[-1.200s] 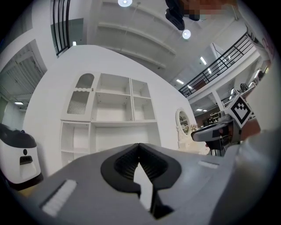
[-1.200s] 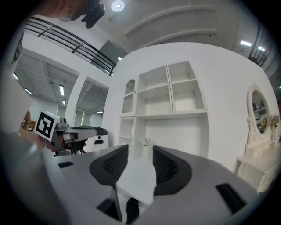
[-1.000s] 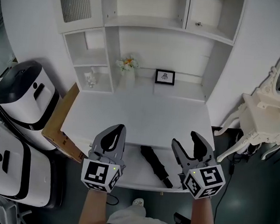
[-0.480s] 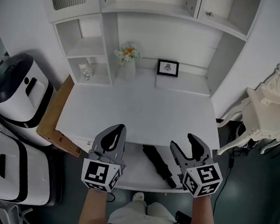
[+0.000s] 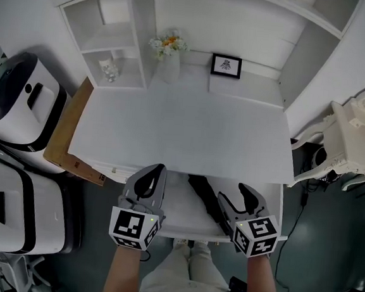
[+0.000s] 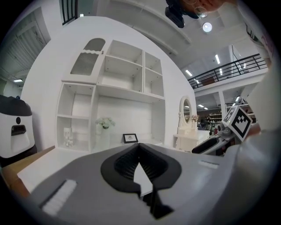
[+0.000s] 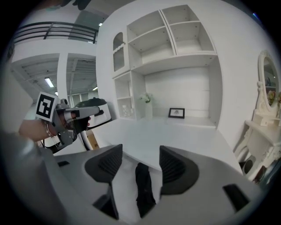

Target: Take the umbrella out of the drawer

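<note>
Umbrella (image 5: 204, 201): black, slim, folded, lying in drawer at lower centre.
Drawer (image 5: 177, 206): white, smooth, standing open.
Right gripper (image 5: 231, 194): ribbed jaws spread, umbrella between them.
Left gripper (image 5: 157, 169): ribbed jaws pressed together, empty.

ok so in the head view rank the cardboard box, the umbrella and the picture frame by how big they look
1. cardboard box, largest by far
2. umbrella, long but thin, partly behind the right hand-held gripper
3. picture frame, smallest, though it stands farthest from the camera, so its true size is unsure
</note>
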Demonstrator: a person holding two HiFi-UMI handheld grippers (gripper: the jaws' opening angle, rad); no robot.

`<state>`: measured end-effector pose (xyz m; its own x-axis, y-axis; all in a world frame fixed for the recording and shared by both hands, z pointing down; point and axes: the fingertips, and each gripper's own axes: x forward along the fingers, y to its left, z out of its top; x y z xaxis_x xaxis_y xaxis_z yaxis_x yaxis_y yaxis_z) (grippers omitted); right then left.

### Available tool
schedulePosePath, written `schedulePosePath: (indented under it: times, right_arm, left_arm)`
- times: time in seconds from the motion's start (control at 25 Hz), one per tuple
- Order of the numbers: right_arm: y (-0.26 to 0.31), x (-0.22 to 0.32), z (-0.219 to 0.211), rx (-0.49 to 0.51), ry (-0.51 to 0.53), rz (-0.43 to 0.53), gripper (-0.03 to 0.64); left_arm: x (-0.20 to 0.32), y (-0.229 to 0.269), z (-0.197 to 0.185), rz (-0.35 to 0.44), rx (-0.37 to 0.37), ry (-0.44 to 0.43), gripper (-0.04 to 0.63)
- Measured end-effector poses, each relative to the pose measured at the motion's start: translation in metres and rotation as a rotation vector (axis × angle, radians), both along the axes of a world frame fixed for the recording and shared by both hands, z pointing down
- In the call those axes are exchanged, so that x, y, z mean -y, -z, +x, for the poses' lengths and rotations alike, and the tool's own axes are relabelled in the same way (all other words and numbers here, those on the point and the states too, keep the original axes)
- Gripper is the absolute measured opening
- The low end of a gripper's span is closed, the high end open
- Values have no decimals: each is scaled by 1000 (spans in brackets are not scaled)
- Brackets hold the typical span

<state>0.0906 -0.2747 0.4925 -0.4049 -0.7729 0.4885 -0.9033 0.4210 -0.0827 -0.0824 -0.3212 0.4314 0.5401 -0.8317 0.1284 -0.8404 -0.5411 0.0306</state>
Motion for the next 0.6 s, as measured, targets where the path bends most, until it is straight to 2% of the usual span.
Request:
schedulePosePath:
  times: [0.2,0.6]
  right_arm:
    - [-31,-10,4,-14,22,-78,262]
    - [-98,-15,-2,-96,119,-269,262]
  left_arm:
    - [-7,-19,3,-38,5,18,9]
    - [-16,-26,8,-59,18,32,9]
